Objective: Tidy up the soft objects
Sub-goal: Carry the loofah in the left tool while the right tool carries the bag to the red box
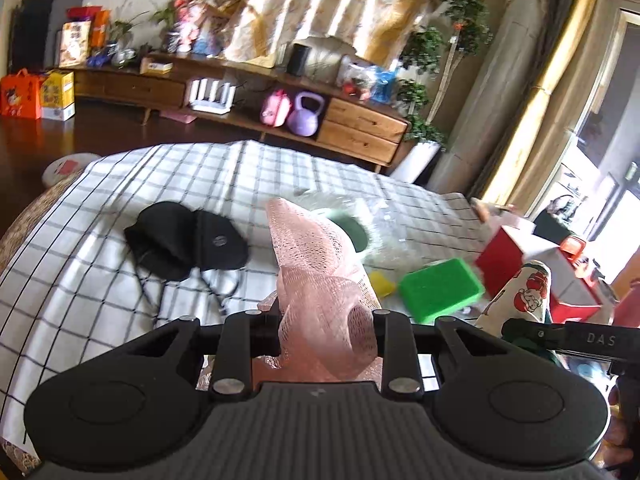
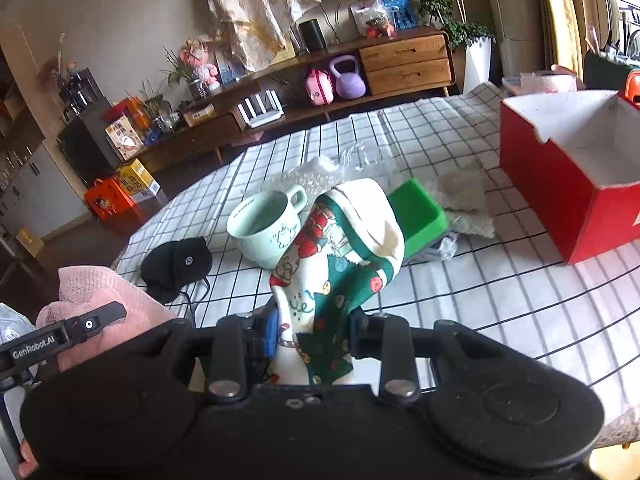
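My left gripper [image 1: 326, 316] is shut on a pink mesh bath sponge [image 1: 316, 276], held above the checked tablecloth [image 1: 120, 184]; the sponge also shows in the right wrist view [image 2: 100, 292]. My right gripper [image 2: 312, 324] is shut on a white and green Christmas-print sock [image 2: 344, 248], which also shows at the right of the left wrist view [image 1: 524, 292]. A green sponge [image 2: 420, 216] lies on the cloth ahead, also in the left wrist view [image 1: 440, 288]. A black eye mask [image 1: 188, 240] lies to the left. An open red box [image 2: 572, 176] stands at the right.
A pale green mug [image 2: 268, 224] stands on the cloth beside clear plastic wrap [image 2: 340, 168]. A white fluffy cloth [image 2: 464, 200] lies near the box. A small yellow item [image 1: 382, 282] lies by the green sponge. A wooden sideboard [image 2: 404, 64] runs behind the table.
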